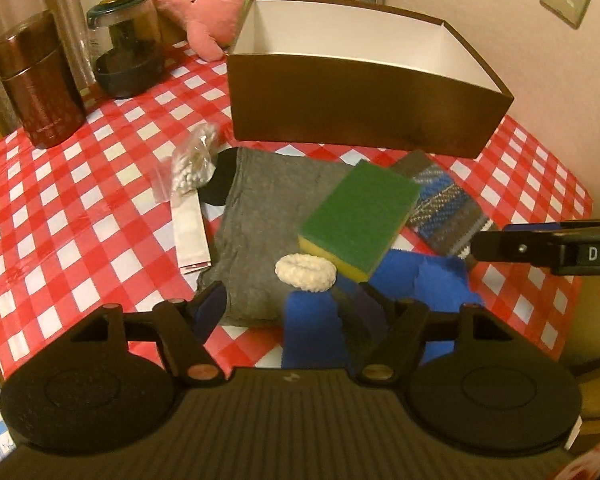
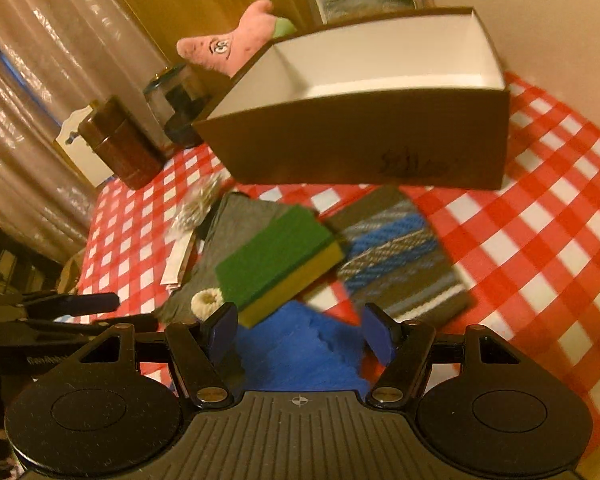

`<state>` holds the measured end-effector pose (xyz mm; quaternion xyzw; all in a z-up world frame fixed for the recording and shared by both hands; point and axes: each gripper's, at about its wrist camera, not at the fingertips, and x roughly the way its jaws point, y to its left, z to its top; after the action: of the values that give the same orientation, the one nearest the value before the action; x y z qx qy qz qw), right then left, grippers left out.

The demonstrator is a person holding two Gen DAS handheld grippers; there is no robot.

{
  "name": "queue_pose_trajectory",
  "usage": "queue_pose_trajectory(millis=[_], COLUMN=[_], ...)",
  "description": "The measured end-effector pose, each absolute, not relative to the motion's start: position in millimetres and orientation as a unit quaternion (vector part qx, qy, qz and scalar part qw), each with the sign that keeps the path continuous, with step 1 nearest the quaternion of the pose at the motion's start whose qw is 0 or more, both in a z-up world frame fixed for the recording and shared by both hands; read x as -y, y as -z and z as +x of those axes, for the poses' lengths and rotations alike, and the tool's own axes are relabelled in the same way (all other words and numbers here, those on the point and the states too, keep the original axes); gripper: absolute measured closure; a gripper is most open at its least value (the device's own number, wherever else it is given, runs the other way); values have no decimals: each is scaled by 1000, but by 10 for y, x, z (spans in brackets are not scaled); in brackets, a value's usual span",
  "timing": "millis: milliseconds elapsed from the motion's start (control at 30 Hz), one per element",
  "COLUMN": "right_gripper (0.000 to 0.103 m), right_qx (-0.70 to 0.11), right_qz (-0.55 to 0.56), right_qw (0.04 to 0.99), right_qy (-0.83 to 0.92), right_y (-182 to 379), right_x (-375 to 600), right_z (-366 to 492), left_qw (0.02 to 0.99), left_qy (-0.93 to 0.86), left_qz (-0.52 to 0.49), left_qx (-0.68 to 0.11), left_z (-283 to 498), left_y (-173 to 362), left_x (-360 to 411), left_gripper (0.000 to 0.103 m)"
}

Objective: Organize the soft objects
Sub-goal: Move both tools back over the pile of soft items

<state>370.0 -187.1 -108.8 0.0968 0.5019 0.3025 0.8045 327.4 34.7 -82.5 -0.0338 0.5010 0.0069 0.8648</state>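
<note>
The box (image 1: pixel 352 100) walls off the far side of the worktop (image 1: pixel 80 216), jars (image 1: pixel 36 84) crowd the far left corner, a heap of soft things (image 1: pixel 268 220) fills the middle, and checked cloth lies bare at left and right.

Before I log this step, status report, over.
Left gripper open, right gripper open, both empty. Green-and-yellow sponge on grey folded cloth, brown cardboard box empty. Nothing blocking.

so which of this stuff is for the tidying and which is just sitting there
For the job: green sponge, white scrunchie, grey cloth, blue cloth, striped cloth, pink plush, brown box.

Just lying about: brown canister, glass jar, bead bag.
</note>
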Motion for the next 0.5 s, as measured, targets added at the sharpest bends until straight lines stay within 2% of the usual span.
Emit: queue_pose_trajectory(millis=[167,500], right_gripper=[35,35], right_qx=[-514,-533], right_qz=[111,149], right_qw=[796,780], right_qy=[-301,-291], right_y=[1182,1379], right_x=[1780,1665], right_z=[3722,3833], left_qw=[865,862], left_qy=[4,19], left_qz=[-24,-18], left_qx=[-500,-506], left_z=[3340,3502], left_y=[924,1154], left_x=[-293,-252], left_gripper=[42,45])
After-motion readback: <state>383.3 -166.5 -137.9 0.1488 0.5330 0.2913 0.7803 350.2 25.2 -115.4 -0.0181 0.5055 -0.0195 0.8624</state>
